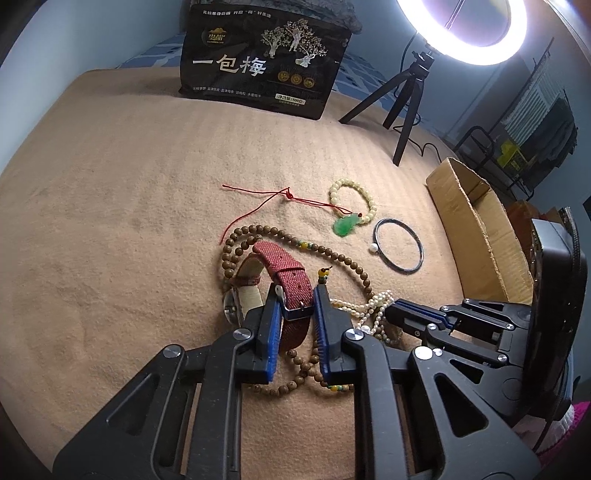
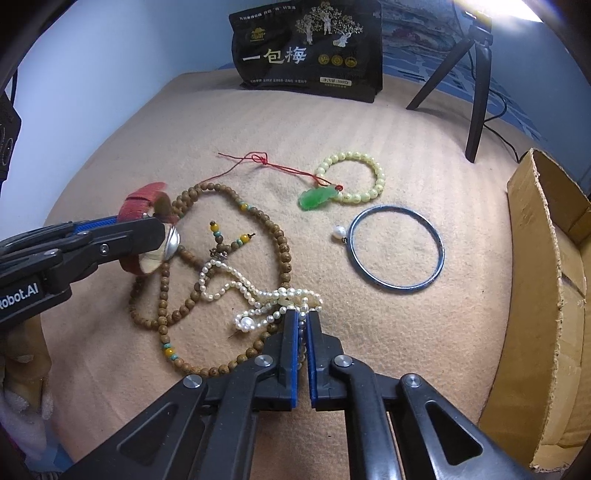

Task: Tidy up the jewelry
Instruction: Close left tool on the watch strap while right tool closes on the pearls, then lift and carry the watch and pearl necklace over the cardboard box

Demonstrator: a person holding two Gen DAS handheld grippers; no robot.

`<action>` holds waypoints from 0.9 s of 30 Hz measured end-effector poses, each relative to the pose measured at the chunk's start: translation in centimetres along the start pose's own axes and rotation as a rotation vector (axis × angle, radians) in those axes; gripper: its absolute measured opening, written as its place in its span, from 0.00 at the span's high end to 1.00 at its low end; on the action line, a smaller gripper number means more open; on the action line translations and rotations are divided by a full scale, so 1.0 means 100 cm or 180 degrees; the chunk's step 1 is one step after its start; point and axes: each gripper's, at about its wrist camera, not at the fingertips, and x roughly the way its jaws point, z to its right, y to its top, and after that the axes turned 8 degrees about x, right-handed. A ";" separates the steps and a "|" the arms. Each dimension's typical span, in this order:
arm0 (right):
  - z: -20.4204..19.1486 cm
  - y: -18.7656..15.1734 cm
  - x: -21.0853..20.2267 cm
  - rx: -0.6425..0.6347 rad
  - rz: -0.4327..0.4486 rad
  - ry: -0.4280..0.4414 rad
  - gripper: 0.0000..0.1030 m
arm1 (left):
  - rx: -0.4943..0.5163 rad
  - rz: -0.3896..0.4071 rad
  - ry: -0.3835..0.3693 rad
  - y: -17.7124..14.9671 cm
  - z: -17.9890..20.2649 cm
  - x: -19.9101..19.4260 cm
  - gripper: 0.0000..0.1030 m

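My left jaws pinch the red woven watch (image 1: 291,291) strap at its buckle; my right jaws pinch the pearl strand (image 2: 258,295) above round wooden beads (image 2: 221,280) on the fuzzy blanket (image 2: 369,118).

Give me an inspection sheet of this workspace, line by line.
Surface: tan ribbed blanket, no tray or mat on it.
Job's things: red-strap watch; wooden bead strand with pearl strand lying over it; jade pendant on red cord overlapping yellow bead bracelet; dark bangle with a pearl charm.
Clutter: black snack bag standing at the far edge.
Grippers: left claw closed on the watch strap; right claw pinching the pearl strand.
Cables: black cord by the tripod.
Surroundings: cardboard box to the right, ring light, blue wall.
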 end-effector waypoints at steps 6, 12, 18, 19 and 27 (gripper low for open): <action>0.004 0.004 -0.012 0.0050 0.0106 0.0019 0.99 | 0.0007 0.0026 0.0007 -0.001 0.002 -0.006 0.86; 0.010 0.011 -0.024 0.0129 0.0206 0.0053 0.99 | 0.0034 0.0072 0.0017 -0.001 0.005 -0.014 0.86; 0.018 0.011 -0.038 0.0213 0.0303 0.0057 0.99 | 0.0077 0.0119 0.0004 -0.001 0.010 -0.024 0.87; 0.019 0.012 -0.043 0.0228 0.0333 0.0059 0.99 | 0.0084 0.0131 0.0005 0.000 0.011 -0.026 0.87; 0.023 0.014 -0.086 0.0258 0.0624 0.0108 0.99 | 0.0153 0.0241 -0.0057 0.002 0.025 -0.044 0.87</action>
